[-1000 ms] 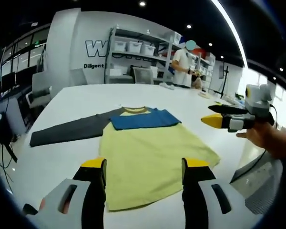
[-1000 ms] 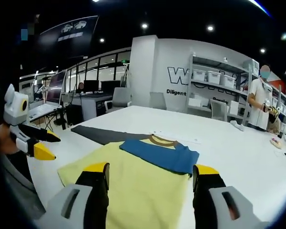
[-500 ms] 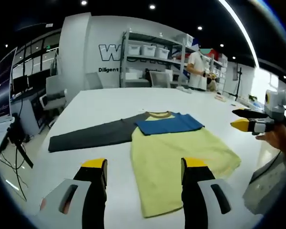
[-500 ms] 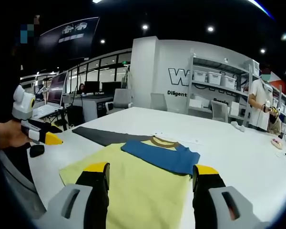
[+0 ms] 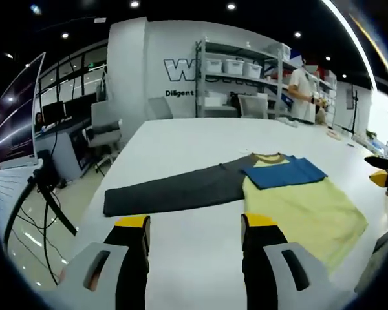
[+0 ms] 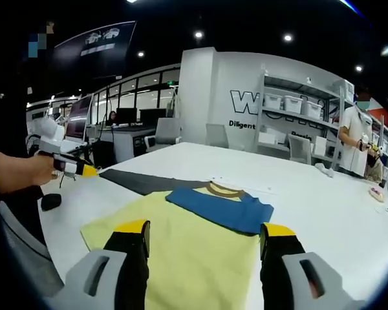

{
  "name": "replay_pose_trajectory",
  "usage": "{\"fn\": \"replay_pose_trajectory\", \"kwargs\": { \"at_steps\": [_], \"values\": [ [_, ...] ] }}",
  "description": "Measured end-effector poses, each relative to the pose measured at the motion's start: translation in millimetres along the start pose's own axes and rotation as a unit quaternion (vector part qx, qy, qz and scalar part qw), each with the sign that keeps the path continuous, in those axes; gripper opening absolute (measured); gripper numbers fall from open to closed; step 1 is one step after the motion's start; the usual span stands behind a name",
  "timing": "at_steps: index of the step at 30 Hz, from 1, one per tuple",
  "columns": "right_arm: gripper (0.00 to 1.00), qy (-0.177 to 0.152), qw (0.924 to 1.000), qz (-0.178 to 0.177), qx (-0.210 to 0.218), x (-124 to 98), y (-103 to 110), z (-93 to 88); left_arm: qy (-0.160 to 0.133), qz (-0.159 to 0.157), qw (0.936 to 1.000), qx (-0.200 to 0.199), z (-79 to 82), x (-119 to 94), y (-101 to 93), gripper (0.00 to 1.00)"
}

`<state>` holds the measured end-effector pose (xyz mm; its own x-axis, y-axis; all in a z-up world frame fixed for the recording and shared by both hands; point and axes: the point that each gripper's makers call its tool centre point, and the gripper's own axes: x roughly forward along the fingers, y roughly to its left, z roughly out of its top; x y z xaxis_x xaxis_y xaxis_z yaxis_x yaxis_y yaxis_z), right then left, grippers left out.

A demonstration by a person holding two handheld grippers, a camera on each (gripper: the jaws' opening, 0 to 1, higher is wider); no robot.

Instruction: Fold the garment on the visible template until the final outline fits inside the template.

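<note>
A yellow shirt [image 6: 181, 236] lies flat on the white table [image 6: 323, 206]. Its blue sleeve [image 6: 220, 210] is folded across the chest below the collar. Its dark grey sleeve [image 5: 174, 192] stretches straight out to the side. In the left gripper view the yellow body [image 5: 297, 210] lies to the right. My left gripper [image 5: 195, 223] hovers open over bare table just short of the grey sleeve. My right gripper [image 6: 204, 231] hangs open above the shirt's lower part. The left gripper [image 6: 68, 166] also appears at the left of the right gripper view, near the grey sleeve's end.
A small dark object [image 6: 50, 202] lies on the table near its left edge. Office chairs [image 5: 107, 132] and a tripod [image 5: 42, 194] stand off the table's side. Shelves with bins [image 6: 291, 103] and a person [image 6: 352, 139] stand beyond the far end.
My left gripper has swung left, away from the yellow body, and now faces the grey sleeve. The right gripper has barely moved. The shirt lies as before.
</note>
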<state>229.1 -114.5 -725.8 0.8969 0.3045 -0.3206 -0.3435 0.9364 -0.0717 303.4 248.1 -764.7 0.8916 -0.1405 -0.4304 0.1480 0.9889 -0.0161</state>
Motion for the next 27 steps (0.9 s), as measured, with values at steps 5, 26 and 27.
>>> {"fn": "replay_pose_trajectory", "kwargs": {
  "at_steps": [5, 26, 27],
  "values": [
    [0.66, 0.006, 1.0000, 0.000, 0.000, 1, 0, -3.5, -0.001, 0.025, 0.9997, 0.000, 1.9, 12, 19.9, 0.53],
    [0.64, 0.022, 0.9997, 0.011, -0.003, 6, 6, -12.0, 0.047, 0.115, 0.9869, -0.103, -16.6, 58, 111.0, 0.51],
    [0.64, 0.022, 0.9997, 0.011, -0.003, 6, 6, -12.1, 0.048, 0.115, 0.9863, -0.108, -17.0, 60, 113.1, 0.51]
  ]
}}
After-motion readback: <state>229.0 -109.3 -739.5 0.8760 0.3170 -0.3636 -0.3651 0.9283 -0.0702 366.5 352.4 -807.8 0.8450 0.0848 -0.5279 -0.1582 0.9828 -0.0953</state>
